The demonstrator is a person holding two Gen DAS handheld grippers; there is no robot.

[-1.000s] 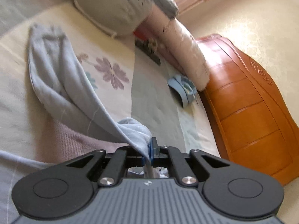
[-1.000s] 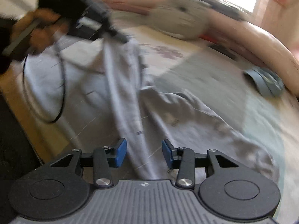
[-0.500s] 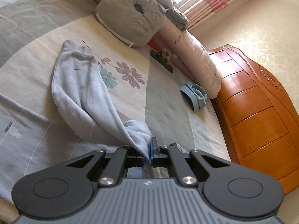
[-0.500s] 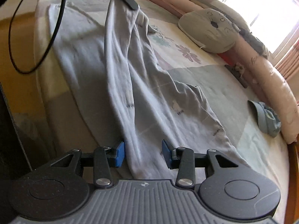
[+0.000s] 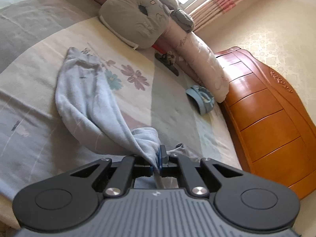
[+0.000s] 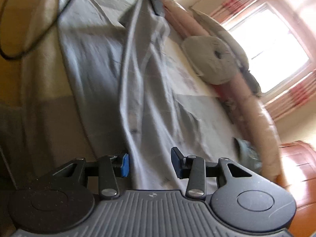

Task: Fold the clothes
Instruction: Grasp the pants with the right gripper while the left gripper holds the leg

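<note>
while the left gripper (image 5: 159,159) jaws pinch one end of the garment (image 5: 86,98) above the bed (image 5: 29,49), the right gripper (image 6: 149,165) jaws gape around its hem, so no fold looks made.

Pale blue garment (image 5: 86,98); floral bedsheet (image 5: 134,77) (purple, teal); orange-brown dresser (image 5: 272,122).
</note>
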